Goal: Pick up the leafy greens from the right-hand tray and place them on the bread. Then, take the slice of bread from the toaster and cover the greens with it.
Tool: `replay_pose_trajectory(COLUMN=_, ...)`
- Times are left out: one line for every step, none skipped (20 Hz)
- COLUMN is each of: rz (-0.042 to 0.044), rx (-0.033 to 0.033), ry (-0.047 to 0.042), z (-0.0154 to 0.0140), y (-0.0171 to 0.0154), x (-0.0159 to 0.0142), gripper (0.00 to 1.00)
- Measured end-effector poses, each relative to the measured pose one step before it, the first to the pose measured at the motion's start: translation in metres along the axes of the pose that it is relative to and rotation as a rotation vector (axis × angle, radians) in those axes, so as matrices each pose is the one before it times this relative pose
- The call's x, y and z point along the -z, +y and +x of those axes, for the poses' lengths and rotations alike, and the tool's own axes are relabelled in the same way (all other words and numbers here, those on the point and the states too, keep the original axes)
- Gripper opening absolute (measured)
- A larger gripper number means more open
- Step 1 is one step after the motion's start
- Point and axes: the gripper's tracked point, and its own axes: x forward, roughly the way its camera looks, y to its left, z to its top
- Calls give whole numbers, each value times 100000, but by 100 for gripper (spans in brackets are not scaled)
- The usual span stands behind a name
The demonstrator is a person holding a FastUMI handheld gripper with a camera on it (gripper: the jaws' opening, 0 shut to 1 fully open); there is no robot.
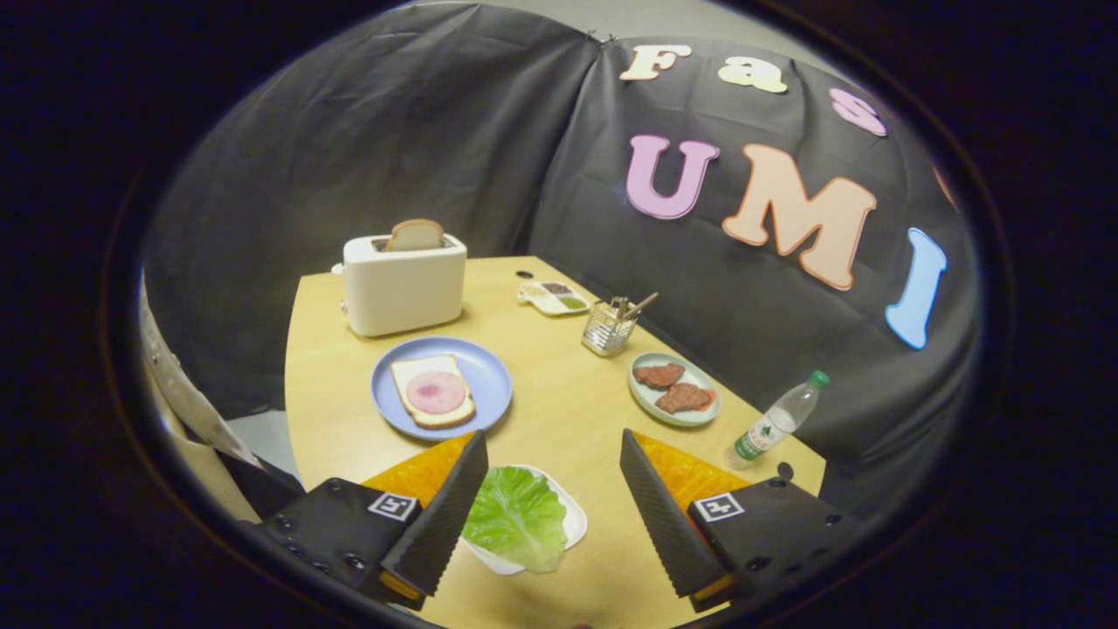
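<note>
A green lettuce leaf lies on a small white tray on the wooden table, close by the left finger and partly behind it. My gripper hangs above the table, open, with nothing between its fingers. Beyond the fingers a slice of bread topped with a pink round of ham rests on a blue plate. Farther back stands a white toaster with a second bread slice sticking up out of its slot.
A pale green plate with two pieces of meat sits beyond the right finger. A wire cutlery holder and a small divided sauce dish stand farther back. A plastic water bottle stands at the table's right edge.
</note>
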Motion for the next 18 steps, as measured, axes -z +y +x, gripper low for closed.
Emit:
replay_pose_trajectory(rz=-858, rx=-1197, ry=1804, z=601, y=255, x=714, gripper=99)
replay_pose_trajectory(rz=-245, rx=-1629, ry=1681, z=599, y=314, x=687, gripper=99)
replay_pose_trajectory(rz=-219, rx=-1223, ry=1729, z=745, y=216, x=698, gripper=99)
replay_pose_trajectory(rz=-207, rx=-998, ry=2063, z=621, y=97, x=732, gripper=99)
replay_pose_trajectory(rz=147, rx=-1166, ry=2060, z=491, y=278, x=893, gripper=99)
replay_pose_trajectory(rz=314, rx=-1276, ry=2267, z=385, y=248, x=872, gripper=99)
replay_pose_trajectory(rz=260, rx=-1118, ry=2391, z=463, y=210, x=936, gripper=99)
replay_pose_trajectory(rz=305, rx=-1076, ry=2542, z=548, y=179, x=883, gripper=99)
replay_pose_trajectory(rz=465, rx=-713, ry=2412, z=751, y=-51, x=788, gripper=99)
replay_pose_trajectory(rz=590, rx=-849, ry=2374, z=744, y=59, x=578, gripper=99)
replay_pose_trajectory(rz=575, rx=-754, ry=2041, z=600, y=22, x=817, gripper=99)
replay_pose_trajectory(rz=383, rx=-893, ry=1742, z=440, y=135, x=521, gripper=99)
replay_pose_trajectory(rz=462, rx=-485, ry=1354, z=301, y=141, x=472, gripper=99)
replay_pose_trajectory(rz=311, rx=-552, ry=807, z=303, y=47, x=182, gripper=99)
replay_pose_trajectory(rz=303, rx=-508, ry=1038, z=440, y=5, x=294, gripper=99)
replay_pose_trajectory(rz=236, rx=-521, ry=1132, z=344, y=-3, x=270, gripper=99)
replay_pose_trajectory(rz=262, rx=-439, ry=1468, z=468, y=134, x=444, gripper=99)
replay_pose_trajectory(rz=779, rx=-551, ry=1843, z=489, y=-12, x=517, gripper=99)
